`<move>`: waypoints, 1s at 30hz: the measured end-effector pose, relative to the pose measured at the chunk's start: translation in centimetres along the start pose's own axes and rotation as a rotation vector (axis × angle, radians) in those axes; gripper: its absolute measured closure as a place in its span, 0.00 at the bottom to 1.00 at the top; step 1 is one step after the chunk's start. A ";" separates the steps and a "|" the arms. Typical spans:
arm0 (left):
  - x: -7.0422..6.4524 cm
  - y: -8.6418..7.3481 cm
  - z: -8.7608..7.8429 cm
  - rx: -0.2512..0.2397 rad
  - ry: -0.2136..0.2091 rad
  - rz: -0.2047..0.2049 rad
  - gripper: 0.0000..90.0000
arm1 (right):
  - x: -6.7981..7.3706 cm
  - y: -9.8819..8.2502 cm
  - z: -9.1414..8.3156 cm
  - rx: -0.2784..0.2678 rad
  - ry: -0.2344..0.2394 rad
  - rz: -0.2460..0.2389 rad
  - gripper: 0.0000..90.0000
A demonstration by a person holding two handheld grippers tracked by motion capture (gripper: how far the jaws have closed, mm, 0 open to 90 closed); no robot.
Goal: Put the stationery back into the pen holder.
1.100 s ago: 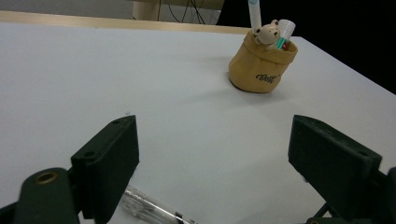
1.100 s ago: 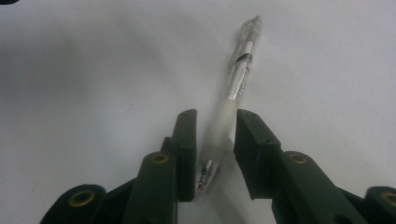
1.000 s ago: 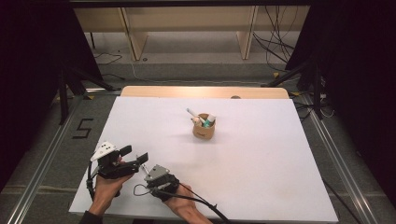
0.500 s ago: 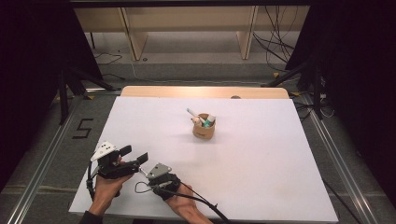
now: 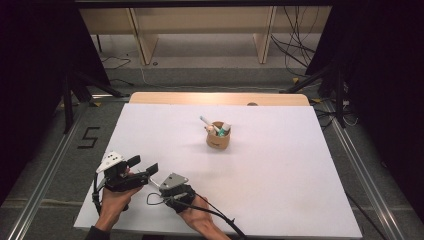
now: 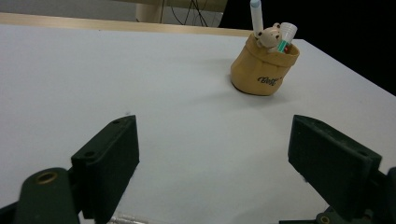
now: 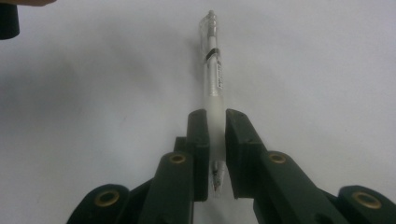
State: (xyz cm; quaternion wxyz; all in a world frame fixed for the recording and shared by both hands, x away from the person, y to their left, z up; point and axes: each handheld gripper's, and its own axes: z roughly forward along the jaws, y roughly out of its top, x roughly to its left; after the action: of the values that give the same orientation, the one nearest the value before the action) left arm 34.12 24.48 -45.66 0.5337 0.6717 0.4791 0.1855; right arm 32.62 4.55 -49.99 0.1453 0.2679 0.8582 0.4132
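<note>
A clear plastic pen (image 7: 214, 70) lies on the white table top (image 5: 280, 170), pointing away from my right gripper (image 7: 215, 116). That gripper is shut on the pen's near end, with both black pads pressed against the barrel. In the high view my right gripper (image 5: 162, 189) sits low at the table's near left, a hand behind it. Just left of it my left gripper (image 5: 144, 165) is open with nothing between its jaws. In its own view my left gripper (image 6: 215, 135) faces a tan fabric pouch (image 6: 264, 70) farther off.
The pouch (image 5: 218, 137) stands upright near the table's middle and holds a few pens and a small figure. A wooden strip (image 5: 220, 98) borders the far edge. Metal rails (image 5: 45, 175) run along both sides, and cables (image 5: 300, 30) lie on the floor behind.
</note>
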 end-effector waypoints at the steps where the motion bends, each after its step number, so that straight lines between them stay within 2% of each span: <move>1: 0.0 0.0 0.0 -0.002 0.000 -0.001 0.18 | -0.1 0.0 -0.1 -0.006 0.001 0.001 0.90; 7: 0.1 0.1 -0.1 -0.011 -0.007 -0.018 0.18 | -0.8 0.1 -1.2 -0.036 -0.003 0.003 0.90; 9: 0.0 0.3 -0.3 -0.024 -0.017 -0.032 0.18 | -1.2 0.1 -1.9 -0.042 -0.007 -0.014 0.90; 13: -0.3 0.6 -0.6 -0.037 -0.029 -0.032 0.18 | -2.1 0.0 -4.0 -0.057 -0.023 -0.041 0.90; 17: -0.7 0.7 -0.4 -0.022 -0.048 -0.023 0.18 | -3.4 -0.6 -6.5 -0.081 -0.037 -0.065 0.90; 23: -1.9 1.3 -0.4 -0.004 -0.087 0.017 0.18 | -4.9 -2.5 -9.4 -0.075 -0.070 -0.090 0.90; 30: -3.8 2.0 0.5 0.090 -0.188 0.112 0.18 | -5.3 -4.2 -12.4 -0.093 -0.112 -0.153 0.90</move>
State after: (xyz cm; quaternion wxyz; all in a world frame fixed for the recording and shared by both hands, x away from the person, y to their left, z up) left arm 33.55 21.04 -43.05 0.5344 0.7351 0.3967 0.1296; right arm 29.64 -8.55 -45.51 0.2364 0.2170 0.8466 0.4247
